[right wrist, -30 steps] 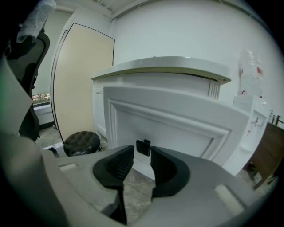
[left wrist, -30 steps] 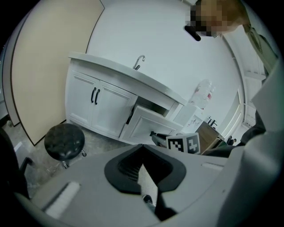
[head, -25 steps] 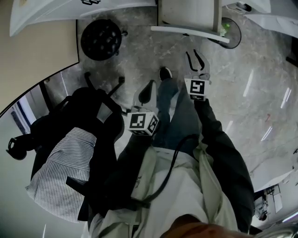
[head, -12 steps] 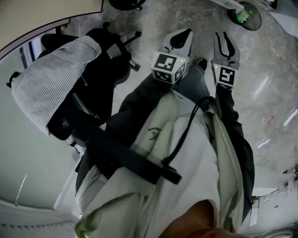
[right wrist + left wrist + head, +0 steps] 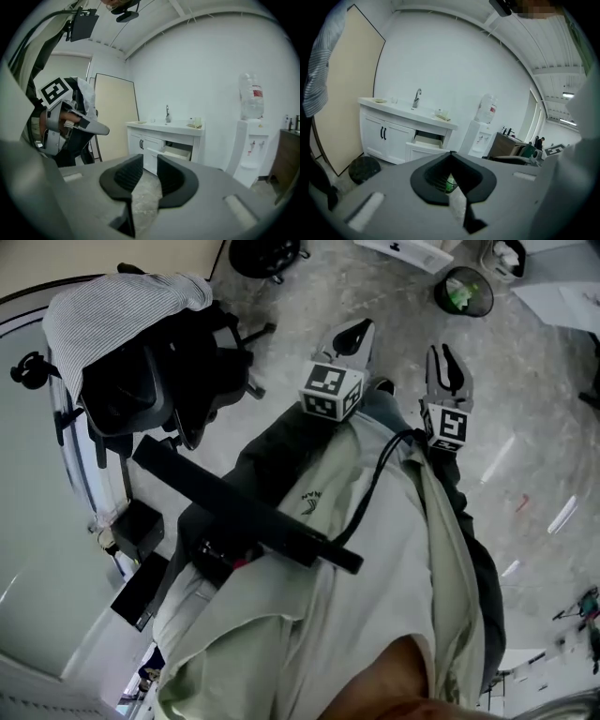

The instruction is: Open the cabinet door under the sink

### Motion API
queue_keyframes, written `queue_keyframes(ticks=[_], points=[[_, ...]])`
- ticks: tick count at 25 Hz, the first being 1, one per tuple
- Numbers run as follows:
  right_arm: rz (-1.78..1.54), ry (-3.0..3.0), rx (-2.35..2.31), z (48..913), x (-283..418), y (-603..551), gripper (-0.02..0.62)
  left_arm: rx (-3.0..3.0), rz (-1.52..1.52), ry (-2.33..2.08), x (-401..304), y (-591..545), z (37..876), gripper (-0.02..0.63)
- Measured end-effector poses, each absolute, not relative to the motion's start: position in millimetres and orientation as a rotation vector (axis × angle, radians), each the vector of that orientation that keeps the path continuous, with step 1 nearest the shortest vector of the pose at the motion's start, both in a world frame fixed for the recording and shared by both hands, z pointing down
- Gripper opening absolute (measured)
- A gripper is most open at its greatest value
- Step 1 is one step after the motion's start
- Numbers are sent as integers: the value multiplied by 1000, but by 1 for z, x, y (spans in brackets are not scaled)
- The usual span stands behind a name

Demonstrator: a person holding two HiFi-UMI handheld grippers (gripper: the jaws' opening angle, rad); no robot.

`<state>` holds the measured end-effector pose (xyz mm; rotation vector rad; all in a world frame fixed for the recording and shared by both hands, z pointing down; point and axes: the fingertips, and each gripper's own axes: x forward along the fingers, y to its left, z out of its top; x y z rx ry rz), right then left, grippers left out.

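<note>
Both tongs have risen since a second ago, from low down to out in front of you, and the chair [image 5: 178, 371] has swung to the head view's upper left; the left tongs [image 5: 451, 154] are closed on nothing; the right tongs [image 5: 150, 160] stand apart, empty, and have just been narrowing. The cabinet door [image 5: 396, 137] sits shut under the sink [image 5: 408, 109], well away across the floor, beside a drawer [image 5: 427, 139] already pulled out. You are likely only approaching; walk in square to the doors; keep the right tongs wide enough for a black handle [image 5: 384, 133]; close on it across its bar, then pull along the door's arc rather than straight back.
</note>
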<state>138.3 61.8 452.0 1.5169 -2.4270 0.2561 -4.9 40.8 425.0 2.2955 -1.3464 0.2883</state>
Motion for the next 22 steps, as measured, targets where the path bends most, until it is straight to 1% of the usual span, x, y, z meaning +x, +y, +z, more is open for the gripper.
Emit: queue_keyframes(ticks=[6, 9, 13, 17, 22], points=[[300, -2499, 1406, 452, 126, 122, 98, 2327, 299, -1361, 1, 105, 412, 8], [301, -2519, 1383, 450, 117, 139, 98, 2348, 323, -1363, -8, 130, 410, 8], [296, -2522, 1416, 432, 118, 142, 98, 2355, 287, -1409, -21, 125, 394, 8], [359, -2495, 1489, 429, 118, 142, 98, 2430, 254, -1351, -25, 116, 378, 8], [409, -2486, 1421, 432, 60, 153, 98, 2453, 255, -1243, -50, 122, 373, 8]])
